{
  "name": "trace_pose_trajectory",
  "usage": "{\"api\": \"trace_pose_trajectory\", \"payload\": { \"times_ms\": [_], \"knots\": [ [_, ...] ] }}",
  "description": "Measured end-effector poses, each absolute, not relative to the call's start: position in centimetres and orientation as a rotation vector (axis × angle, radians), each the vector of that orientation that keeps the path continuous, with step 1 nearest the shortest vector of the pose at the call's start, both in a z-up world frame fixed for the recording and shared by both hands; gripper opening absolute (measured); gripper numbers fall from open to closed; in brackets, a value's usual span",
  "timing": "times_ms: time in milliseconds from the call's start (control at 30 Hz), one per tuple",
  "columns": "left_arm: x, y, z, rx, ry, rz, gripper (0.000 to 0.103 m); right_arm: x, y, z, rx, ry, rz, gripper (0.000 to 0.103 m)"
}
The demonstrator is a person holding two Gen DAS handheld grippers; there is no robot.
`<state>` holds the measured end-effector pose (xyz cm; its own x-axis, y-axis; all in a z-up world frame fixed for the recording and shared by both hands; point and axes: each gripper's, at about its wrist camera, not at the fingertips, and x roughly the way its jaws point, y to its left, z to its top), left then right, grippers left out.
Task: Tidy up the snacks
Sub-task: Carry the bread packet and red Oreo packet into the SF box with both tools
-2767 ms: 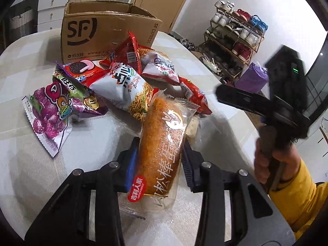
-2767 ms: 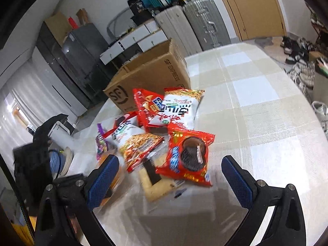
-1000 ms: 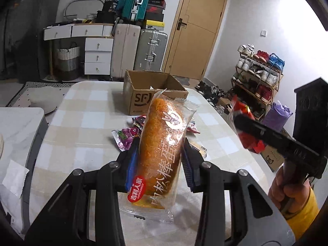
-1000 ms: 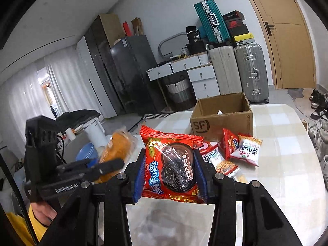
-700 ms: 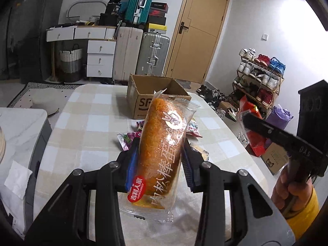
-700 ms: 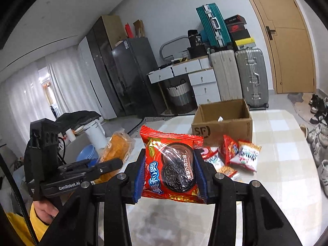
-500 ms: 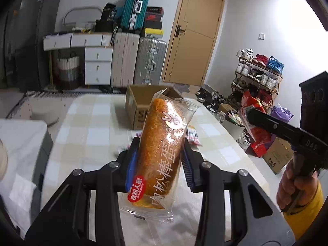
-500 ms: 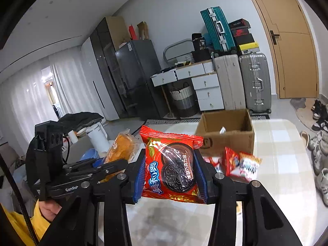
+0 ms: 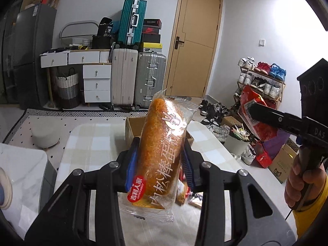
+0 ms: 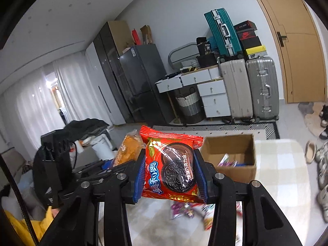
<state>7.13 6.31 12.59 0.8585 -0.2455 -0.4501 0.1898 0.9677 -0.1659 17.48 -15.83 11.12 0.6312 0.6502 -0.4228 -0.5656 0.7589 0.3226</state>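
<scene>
While both tongs hang above the table (image 9: 86, 143), the left tongs (image 9: 158, 160) clamp a bread roll (image 9: 162, 149) and the right tongs (image 10: 170, 174) a cookie pack (image 10: 170, 168), probably bound for the box (image 10: 229, 157) at one o'clock.

bread wrapper (image 9: 162, 153) "LUCKFAMILY", right gripper (image 9: 254, 108) "DAS"

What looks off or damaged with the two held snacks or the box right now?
Nothing stands out. The left gripper clamps the wrapped bread roll by its sides, wrapper intact; the right gripper clamps the red cookie packet, unburst. The cardboard box sits upright and open on the table.
</scene>
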Motion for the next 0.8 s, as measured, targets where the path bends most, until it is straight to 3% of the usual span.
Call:
{"api": "trace_pose_trajectory", "payload": {
  "times_ms": [300,800],
  "knots": [
    [19.0,5.5,12.9,-0.118,0.581,-0.232,0.035,26.7,-14.9,9.9,0.168,0.625,0.649,0.043],
    [41.2,2.1,5.6,-0.044,0.758,-0.173,0.035,39.8,-13.4,2.3,0.104,0.77,0.579,0.043]
  ]
}}
